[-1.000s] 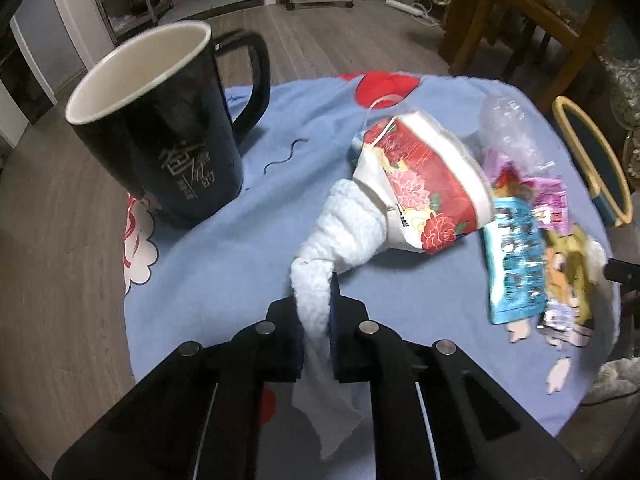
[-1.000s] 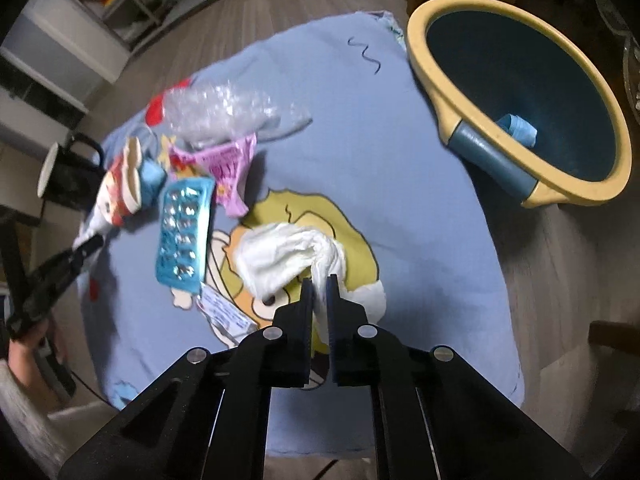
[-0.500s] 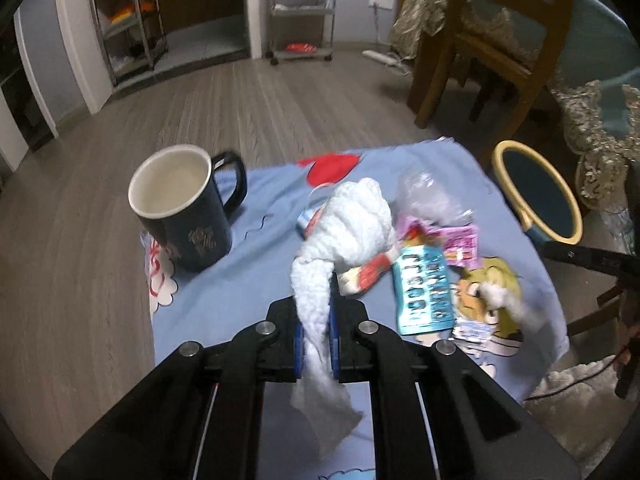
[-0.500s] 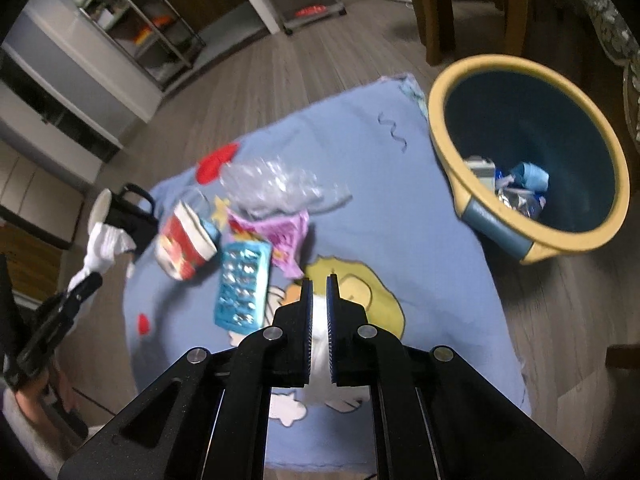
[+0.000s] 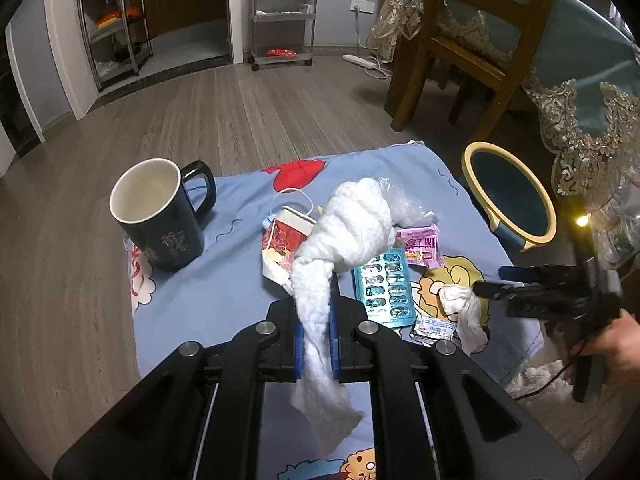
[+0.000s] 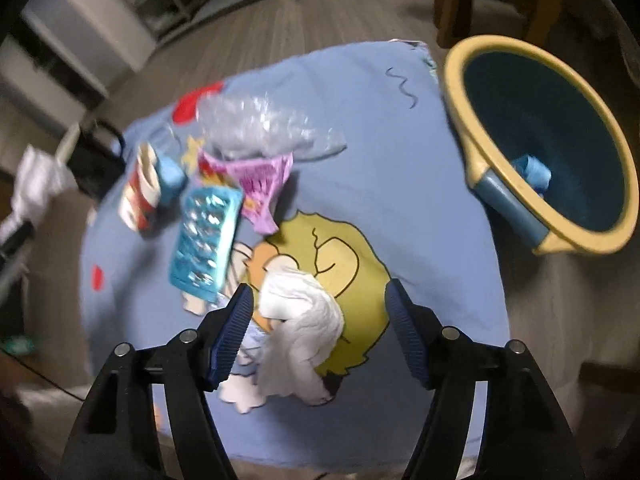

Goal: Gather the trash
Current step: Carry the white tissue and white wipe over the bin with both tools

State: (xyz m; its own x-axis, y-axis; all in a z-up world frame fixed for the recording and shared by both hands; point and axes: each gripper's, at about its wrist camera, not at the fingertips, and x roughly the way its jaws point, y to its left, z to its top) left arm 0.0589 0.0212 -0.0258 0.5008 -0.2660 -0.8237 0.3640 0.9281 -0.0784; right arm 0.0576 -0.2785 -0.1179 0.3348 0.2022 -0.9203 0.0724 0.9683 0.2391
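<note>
your left gripper (image 5: pixel 316 332) was clamped tight on a twisted white tissue (image 5: pixel 344 236), which hung lifted over the blue cloth (image 5: pixel 224 292), well short of the trash bin (image 5: pixel 508 196) at the far right. your right gripper (image 6: pixel 320 320) had just been opening, and its jaws stood wide with a crumpled white tissue (image 6: pixel 300 320) lying loose between them on the cloth, no pad pressing it. that one sat near the right edge, on the yellow cartoon print.

the risks, as i read them: the held tissue trailed a long tail below the pads, and a swing toward the bin could have dragged it across the pill blister pack (image 5: pixel 384 284) or the red paper cup (image 5: pixel 286 240) and scattered them. the dark mug (image 5: pixel 160 216) on the left stood close enough to clip. and the right tissue, being limp, could have slipped off the cloth's edge if you had closed on only a corner.
</note>
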